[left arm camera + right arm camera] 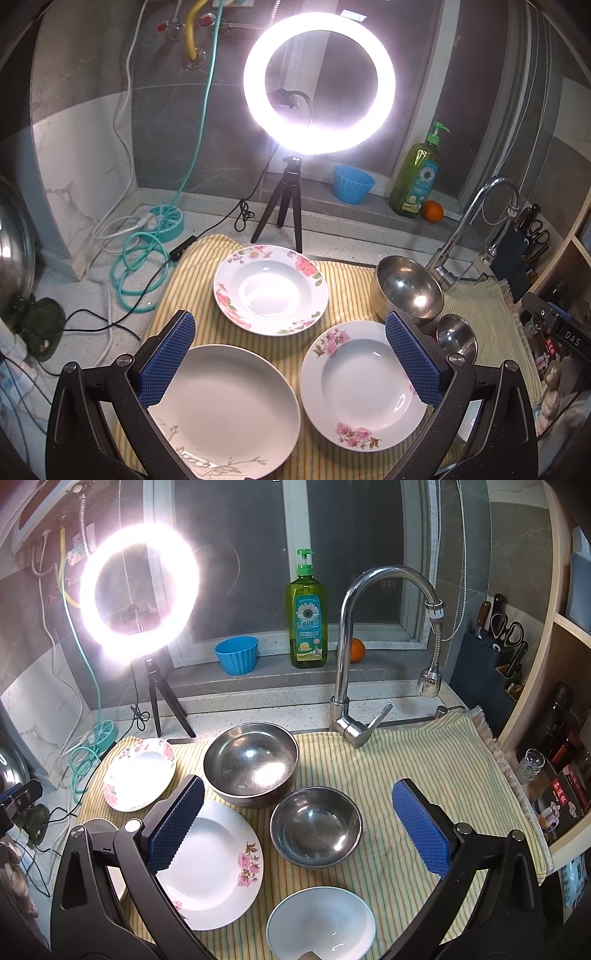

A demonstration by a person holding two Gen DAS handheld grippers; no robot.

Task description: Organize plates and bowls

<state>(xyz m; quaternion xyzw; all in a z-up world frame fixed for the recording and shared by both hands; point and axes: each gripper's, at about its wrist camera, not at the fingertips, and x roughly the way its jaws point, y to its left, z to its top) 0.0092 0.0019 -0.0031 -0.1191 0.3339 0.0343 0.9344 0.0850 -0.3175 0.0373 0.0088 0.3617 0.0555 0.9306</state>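
1. Left wrist view: the left gripper (pixel 290 354) hangs above the striped cloth (pixel 347 288) with its blue pads (pixel 168 360) spread wide and nothing between them.
2. Below it lie three plates, none touching: a plain white plate (pixel 229 410) nearest left, a pink-flowered plate (pixel 360 384) nearest right, and a rose-rimmed plate (pixel 271 290) farther back.
3. A large steel bowl (pixel 408 288) sits at the right, with a small steel bowl (pixel 456 336) just in front of it.
4. Right wrist view: the right gripper (pixel 299 823) also stands wide apart, empty, above the cloth.
5. Between its fingers sits the small steel bowl (pixel 316 827), with the large steel bowl (pixel 251 762) just behind and a white bowl (pixel 321 923) nearest the camera.
6. The pink-flowered plate (pixel 218 864) lies left of the small bowl; the faucet (pixel 354 657) rises behind.
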